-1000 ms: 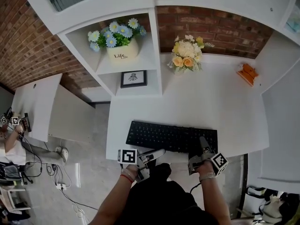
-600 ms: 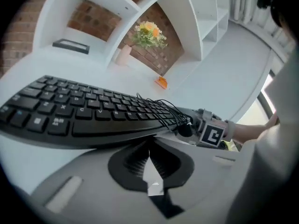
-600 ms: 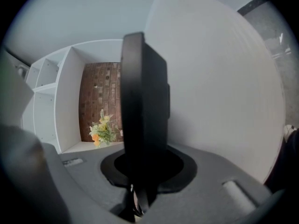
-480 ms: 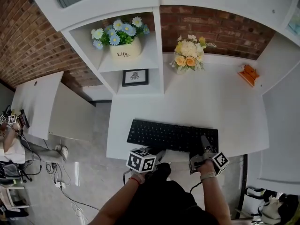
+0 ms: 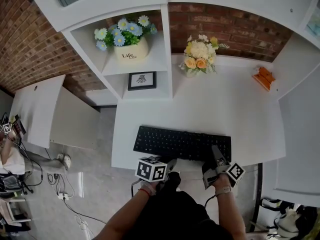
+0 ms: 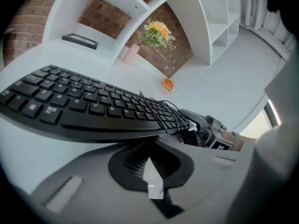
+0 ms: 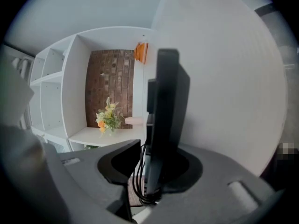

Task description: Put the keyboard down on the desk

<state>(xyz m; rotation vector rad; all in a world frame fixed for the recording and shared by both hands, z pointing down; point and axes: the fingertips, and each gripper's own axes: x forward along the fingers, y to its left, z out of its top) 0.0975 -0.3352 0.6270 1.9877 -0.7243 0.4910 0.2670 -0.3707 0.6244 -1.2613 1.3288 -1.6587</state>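
Observation:
The black keyboard [image 5: 182, 144] lies flat on the white desk [image 5: 225, 104], close to its front edge. My left gripper [image 5: 170, 163] hangs just off the keyboard's front edge, shut with nothing between its pads. In the left gripper view the keyboard [image 6: 84, 111] stretches above the closed left gripper [image 6: 149, 160]. My right gripper [image 5: 216, 154] is at the keyboard's right end and its jaws are opening. In the right gripper view the keyboard [image 7: 166, 106] stands edge-on between the jaws of the right gripper [image 7: 156, 164], with a gap at the left jaw. A coiled black cable [image 7: 140, 185] hangs there.
A vase of yellow flowers [image 5: 199, 58] stands at the back of the desk and an orange object [image 5: 264, 77] at the back right. The shelf unit on the left holds a pot of blue flowers [image 5: 127, 44] and a small picture frame [image 5: 141, 80]. The person's body is against the desk's front edge.
My left gripper came off the keyboard's front edge, turned, drew back a little and shut. The right gripper stayed at the keyboard's right end. The keyboard has hardly moved.

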